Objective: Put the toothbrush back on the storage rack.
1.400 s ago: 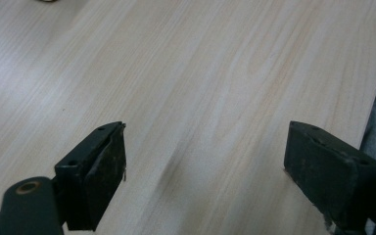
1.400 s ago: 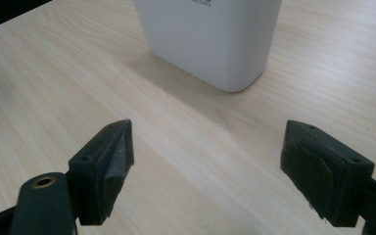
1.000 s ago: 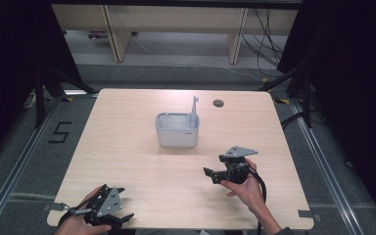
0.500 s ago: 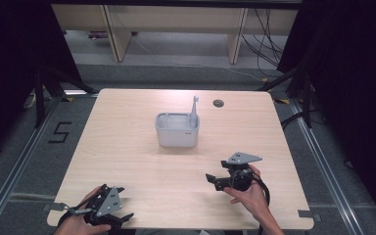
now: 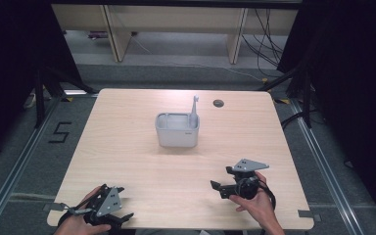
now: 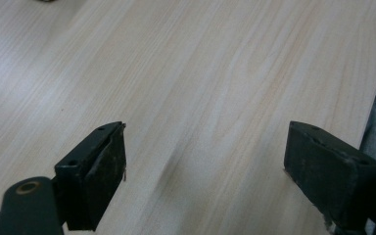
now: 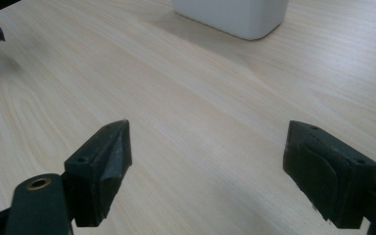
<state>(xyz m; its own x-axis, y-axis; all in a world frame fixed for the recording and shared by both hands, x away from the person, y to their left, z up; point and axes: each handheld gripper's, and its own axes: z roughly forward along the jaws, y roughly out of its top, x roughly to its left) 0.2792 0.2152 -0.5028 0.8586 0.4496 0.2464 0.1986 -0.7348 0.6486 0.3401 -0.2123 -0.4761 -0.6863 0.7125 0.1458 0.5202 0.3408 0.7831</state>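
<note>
A small grey-white bin [image 5: 176, 129] stands at the middle of the wooden table [image 5: 127, 147], with a grey utensil handle [image 5: 194, 105] sticking up from its right side. My left gripper [image 5: 122, 218] rests open at the table's near left corner, nothing between its jaws [image 6: 205, 166]. My right gripper [image 5: 217, 189] is held open low over the near right part of the table, pointing left. In the right gripper view its jaws [image 7: 205, 166] are wide apart over bare wood, and the bin's base [image 7: 232, 15] shows far ahead.
A dark round hole [image 5: 218, 103] sits near the table's far edge. Wooden furniture legs and cables stand on the floor behind the table. Tape marks the floor [image 5: 61, 132] at the left.
My right gripper has drawn back toward the near edge and a little to the right. The left gripper and the bin have stayed put.
</note>
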